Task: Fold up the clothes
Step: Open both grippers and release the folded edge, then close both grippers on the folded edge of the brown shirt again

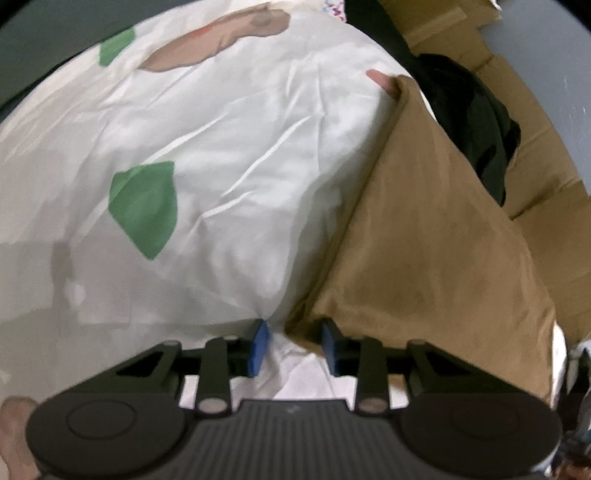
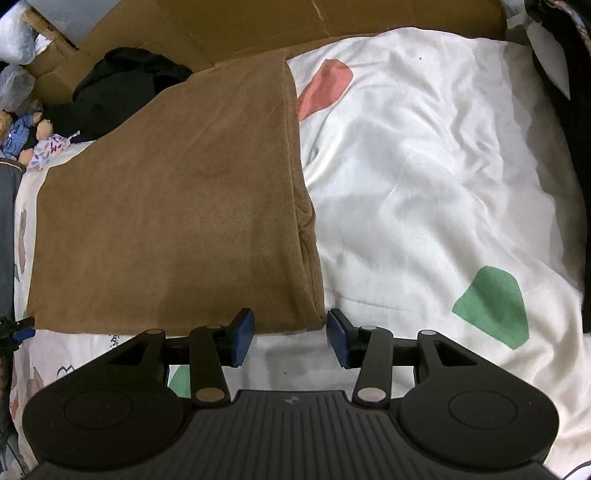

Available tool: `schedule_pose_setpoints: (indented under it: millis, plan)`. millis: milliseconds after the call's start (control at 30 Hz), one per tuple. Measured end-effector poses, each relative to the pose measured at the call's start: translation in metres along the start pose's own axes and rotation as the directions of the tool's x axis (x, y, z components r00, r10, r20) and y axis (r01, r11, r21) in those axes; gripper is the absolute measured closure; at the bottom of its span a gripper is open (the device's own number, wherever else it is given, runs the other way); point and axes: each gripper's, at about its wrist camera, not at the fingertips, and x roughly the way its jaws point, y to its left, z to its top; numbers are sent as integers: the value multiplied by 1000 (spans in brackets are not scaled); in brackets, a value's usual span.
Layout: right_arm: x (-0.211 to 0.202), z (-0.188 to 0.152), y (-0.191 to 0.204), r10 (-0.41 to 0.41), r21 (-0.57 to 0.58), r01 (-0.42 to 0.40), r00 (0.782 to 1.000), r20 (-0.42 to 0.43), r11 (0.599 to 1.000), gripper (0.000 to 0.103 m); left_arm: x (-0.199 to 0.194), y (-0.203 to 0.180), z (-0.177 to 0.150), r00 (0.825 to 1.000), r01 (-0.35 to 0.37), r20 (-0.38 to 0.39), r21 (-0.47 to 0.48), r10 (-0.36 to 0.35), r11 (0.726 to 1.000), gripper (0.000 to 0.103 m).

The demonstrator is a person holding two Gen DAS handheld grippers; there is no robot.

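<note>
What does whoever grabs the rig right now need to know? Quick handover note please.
Left gripper: open, at the near corner of the brown garment, holding nothing.
Right gripper: open, at the near folded-edge corner of the same garment, empty.
The garment lies flat on the white patterned quilt, already folded at least once into a rectangle.
A black garment sits unfolded behind it by the cardboard.
Left: finish the brown one if needed, then the black one.

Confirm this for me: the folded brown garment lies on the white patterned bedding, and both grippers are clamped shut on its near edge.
Not quite. The brown garment does lie folded on the white bedding, but neither gripper is clamped on it. The right gripper in the right wrist view and the left gripper in the left wrist view both stand open at its near edge.
</note>
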Motion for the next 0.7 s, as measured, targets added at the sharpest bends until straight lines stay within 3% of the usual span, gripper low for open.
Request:
schedule_pose_setpoints:
  millis: [267,700]
  plan:
    - [7,6,4,-3,-6,3,1000,20,1000,55,4,-18,7,1000,-23,3,136,23,990,67]
    - [9,4,5,-9,-18,10,999,48,1000,49,13,-26,6,1000,-31,1,166,31,986,68]
